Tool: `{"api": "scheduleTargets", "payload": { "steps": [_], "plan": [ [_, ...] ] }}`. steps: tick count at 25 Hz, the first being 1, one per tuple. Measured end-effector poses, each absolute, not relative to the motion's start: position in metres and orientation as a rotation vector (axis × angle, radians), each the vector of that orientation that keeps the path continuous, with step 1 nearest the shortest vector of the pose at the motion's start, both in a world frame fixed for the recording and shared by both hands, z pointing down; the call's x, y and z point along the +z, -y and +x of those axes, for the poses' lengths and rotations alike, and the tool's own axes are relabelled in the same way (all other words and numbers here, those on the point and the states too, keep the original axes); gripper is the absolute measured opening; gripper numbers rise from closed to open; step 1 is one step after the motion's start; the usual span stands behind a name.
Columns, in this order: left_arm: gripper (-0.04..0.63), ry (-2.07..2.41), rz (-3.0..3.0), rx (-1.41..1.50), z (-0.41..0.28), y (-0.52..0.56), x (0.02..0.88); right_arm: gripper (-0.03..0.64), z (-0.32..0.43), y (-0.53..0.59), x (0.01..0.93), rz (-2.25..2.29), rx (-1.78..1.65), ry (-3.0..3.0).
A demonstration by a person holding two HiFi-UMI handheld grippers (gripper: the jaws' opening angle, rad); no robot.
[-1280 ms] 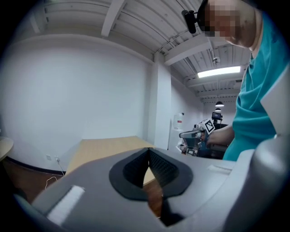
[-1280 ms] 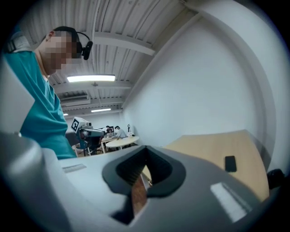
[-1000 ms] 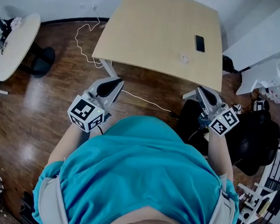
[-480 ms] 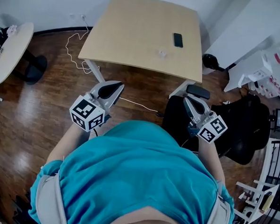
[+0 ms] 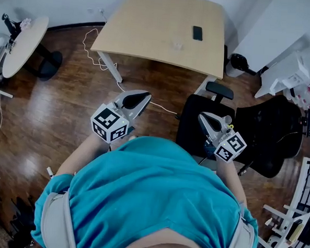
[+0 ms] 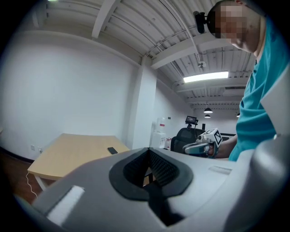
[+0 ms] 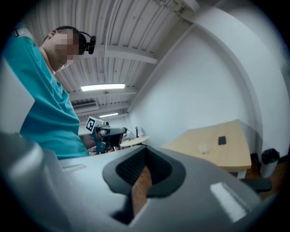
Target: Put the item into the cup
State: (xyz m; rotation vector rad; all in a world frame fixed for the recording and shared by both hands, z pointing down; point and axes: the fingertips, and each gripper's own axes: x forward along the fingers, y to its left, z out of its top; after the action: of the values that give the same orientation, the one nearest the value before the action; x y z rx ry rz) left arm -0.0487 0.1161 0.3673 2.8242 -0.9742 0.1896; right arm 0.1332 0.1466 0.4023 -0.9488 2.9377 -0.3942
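Note:
A pale wooden table [image 5: 150,26] stands ahead of me, well beyond both grippers. On it lie a black phone [image 5: 198,33] and a small clear object [image 5: 176,44], too small to make out. My left gripper [image 5: 145,96] is held in front of the teal shirt over the wood floor, its jaws shut and empty. My right gripper [image 5: 203,117] hovers over a black office chair [image 5: 259,132], jaws together with nothing between them. The left gripper view shows the table [image 6: 68,154], the phone [image 6: 112,150] and the right gripper [image 6: 199,147]. The right gripper view shows the table [image 7: 217,145] and the left gripper [image 7: 106,133].
A round white table [image 5: 23,44] stands at the far left. A white cable [image 5: 94,49] trails over the floor beside the wooden table's leg. A black bin [image 5: 237,63] and white furniture [image 5: 289,76] stand at the right.
The table has drawn further away in the head view, and the black chair has come in under the right gripper. Both grippers moved along with the person; their jaws look unchanged.

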Motion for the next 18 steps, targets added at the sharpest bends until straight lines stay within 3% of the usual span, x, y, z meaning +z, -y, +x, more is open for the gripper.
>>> {"api": "scheduleTargets", "payload": {
  "steps": [11, 18],
  "plan": [
    [0.002, 1.138, 2.788, 0.101, -0.128, -0.129, 0.364, 0.002, 0.094, -0.148, 0.388, -0.970, -0.333, -2.955],
    [0.002, 1.127, 2.802, 0.072, -0.144, -0.117, 0.356, 0.002, 0.081, -0.142, 0.380, -0.990, -0.305, -2.972]
  ]
}}
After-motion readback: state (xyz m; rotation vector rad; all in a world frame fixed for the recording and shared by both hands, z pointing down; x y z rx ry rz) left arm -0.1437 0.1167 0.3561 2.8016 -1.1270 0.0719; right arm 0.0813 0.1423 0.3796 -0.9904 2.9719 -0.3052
